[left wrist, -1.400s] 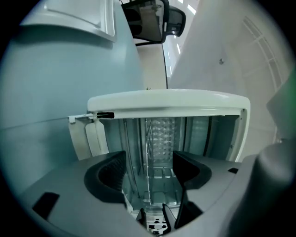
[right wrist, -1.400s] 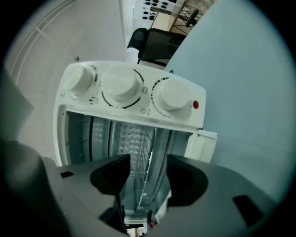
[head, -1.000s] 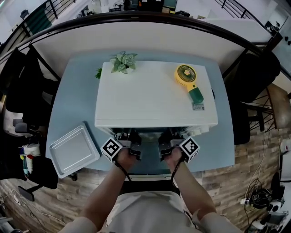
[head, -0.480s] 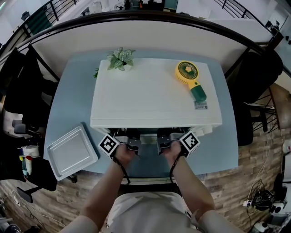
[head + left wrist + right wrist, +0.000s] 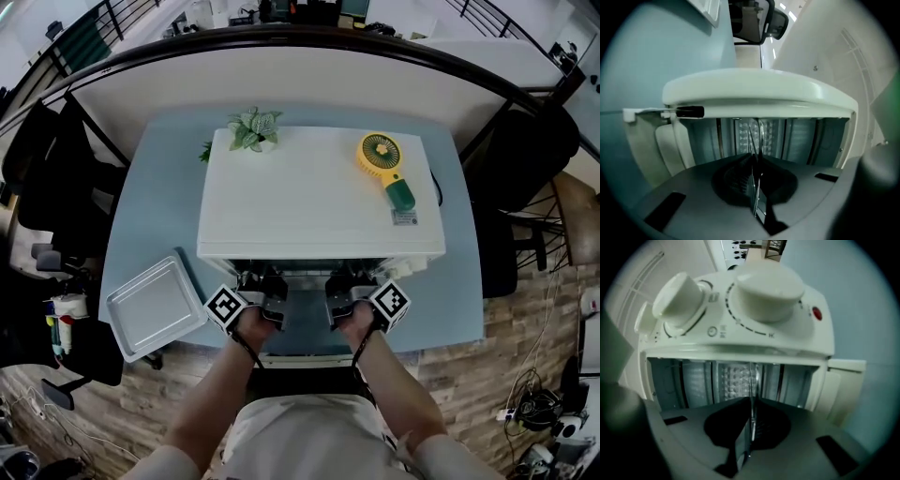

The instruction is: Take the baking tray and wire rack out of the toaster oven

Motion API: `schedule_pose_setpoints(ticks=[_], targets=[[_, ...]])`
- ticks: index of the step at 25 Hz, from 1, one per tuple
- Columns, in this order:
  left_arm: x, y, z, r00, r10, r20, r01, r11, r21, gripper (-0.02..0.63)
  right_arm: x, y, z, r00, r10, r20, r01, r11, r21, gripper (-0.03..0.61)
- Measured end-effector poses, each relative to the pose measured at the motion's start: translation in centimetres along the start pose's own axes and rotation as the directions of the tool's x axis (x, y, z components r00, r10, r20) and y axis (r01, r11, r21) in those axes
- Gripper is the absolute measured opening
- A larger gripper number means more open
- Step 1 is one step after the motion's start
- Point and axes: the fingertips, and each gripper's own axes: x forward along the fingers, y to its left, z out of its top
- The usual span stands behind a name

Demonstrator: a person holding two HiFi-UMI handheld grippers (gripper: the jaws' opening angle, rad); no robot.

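Clamped shut on the thin front wire of the rack (image 5: 755,199), left gripper (image 5: 754,164) and right gripper (image 5: 751,404) alike, at the mouth of the oven (image 5: 319,197). Tray (image 5: 155,307) already out, lying on the table (image 5: 141,187) to the left. Rack step in hand, apparently. Next: pull straight back, level, both together. No legible writing; dial (image 5: 766,284) marks blurred.

Baking tray (image 5: 155,307) blocks the table (image 5: 461,281) left of the toaster oven (image 5: 319,197); right side open.
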Motion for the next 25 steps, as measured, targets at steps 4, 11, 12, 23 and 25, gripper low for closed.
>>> schedule_pose_setpoints(ticks=[4, 11, 12, 23, 25], targets=[[-2.7, -0.5, -1.0, 0.999, 0.048, -0.013, -0.048, 0.999, -0.004, 0.008, -2.8, 0.1, -1.0, 0.999, -0.035, -0.004, 0.035, 0.999, 0.032, 0.012], [-7.3, -1.3, -2.8, 0.993, 0.105, -0.054, -0.106, 0.994, -0.005, 0.008, -7.7, 0.1, -2.7, 0.994, -0.097, -0.045, 0.099, 0.994, 0.05, 0.014], [-8.0, -1.5, -3.1, 0.992, 0.111, -0.059, -0.112, 0.994, -0.004, 0.008, -8.4, 0.1, -2.9, 0.994, -0.097, -0.049, 0.1, 0.993, 0.056, 0.014], [-12.9, -4.0, -5.0, 0.987, 0.123, -0.103, -0.122, 0.992, 0.023, 0.009, -14.1, 1.7, -4.7, 0.991, -0.115, -0.075, 0.12, 0.991, 0.061, 0.007], [-13.8, -4.5, -5.4, 0.987, 0.122, -0.105, -0.12, 0.993, 0.02, 0.008, -15.0, 2.1, -5.0, 0.991, -0.101, -0.089, 0.106, 0.992, 0.061, 0.006]])
